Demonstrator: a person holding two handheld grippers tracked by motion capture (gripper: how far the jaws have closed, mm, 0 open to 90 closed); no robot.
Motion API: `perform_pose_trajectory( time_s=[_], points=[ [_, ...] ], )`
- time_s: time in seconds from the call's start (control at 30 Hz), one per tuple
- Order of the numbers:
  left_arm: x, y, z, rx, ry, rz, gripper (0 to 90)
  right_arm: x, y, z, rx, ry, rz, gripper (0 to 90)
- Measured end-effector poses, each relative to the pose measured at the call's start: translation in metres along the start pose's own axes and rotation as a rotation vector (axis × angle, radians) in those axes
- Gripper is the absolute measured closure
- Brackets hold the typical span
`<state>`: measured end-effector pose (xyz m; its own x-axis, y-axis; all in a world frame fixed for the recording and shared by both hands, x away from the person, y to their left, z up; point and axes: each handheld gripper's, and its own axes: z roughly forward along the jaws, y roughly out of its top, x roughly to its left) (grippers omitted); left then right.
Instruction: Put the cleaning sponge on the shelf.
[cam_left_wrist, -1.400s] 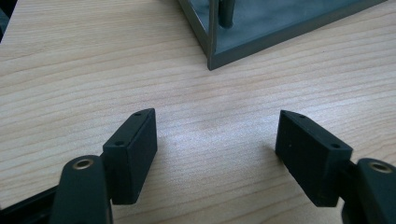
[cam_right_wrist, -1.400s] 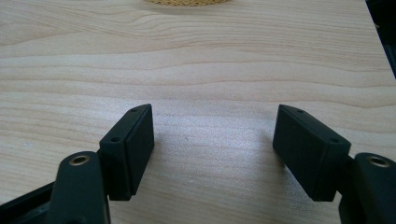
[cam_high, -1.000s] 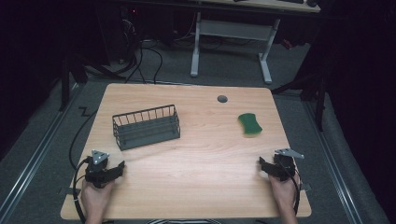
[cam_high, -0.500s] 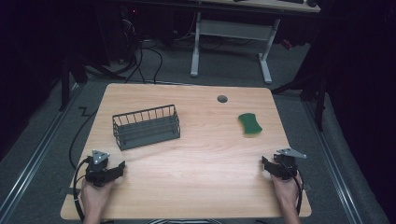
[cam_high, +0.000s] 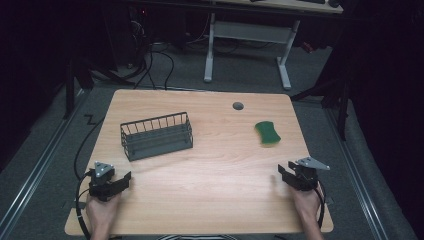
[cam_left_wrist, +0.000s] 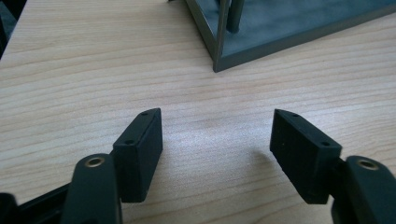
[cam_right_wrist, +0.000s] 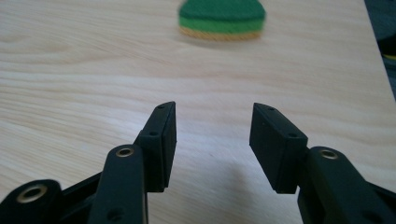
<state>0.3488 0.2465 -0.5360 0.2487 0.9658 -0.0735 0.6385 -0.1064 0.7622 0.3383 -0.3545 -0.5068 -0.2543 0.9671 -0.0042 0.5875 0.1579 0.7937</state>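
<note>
Matt pale wood-grain table (cam_high: 210, 165); dark matt metal wire basket (cam_high: 156, 135); green sponge (cam_high: 267, 133) with rough yellow base, ahead of matt black right gripper (cam_right_wrist: 212, 123)

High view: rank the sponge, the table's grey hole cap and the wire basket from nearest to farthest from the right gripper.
Measured from the right gripper:
1. Green sponge, just ahead, near the table's right edge.
2. Grey hole cap, farther back, toward the far edge.
3. Wire basket, across on the left half.

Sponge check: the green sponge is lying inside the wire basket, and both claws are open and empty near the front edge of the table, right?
Not quite. The sponge lies on the bare table, well apart from the basket, as the high view shows. The left claw and right claw are open and empty.
</note>
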Motion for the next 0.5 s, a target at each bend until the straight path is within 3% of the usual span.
perform_pose_trajectory(
  time_s=[0.23,0.33,0.5],
  points=[
    [-0.001,0.004,-0.002,0.000,-0.016,0.008,41.4,0.023,0.025,-0.001,-0.072,0.106,-0.054,54.7],
    [-0.001,0.011,-0.003,-0.005,-0.021,0.009,43.5,0.038,0.042,0.006,-0.074,0.175,-0.095,55.1],
    [-0.004,0.025,-0.005,-0.017,-0.021,0.002,45.7,0.056,0.061,0.016,-0.069,0.217,-0.144,56.0]
  ],
)
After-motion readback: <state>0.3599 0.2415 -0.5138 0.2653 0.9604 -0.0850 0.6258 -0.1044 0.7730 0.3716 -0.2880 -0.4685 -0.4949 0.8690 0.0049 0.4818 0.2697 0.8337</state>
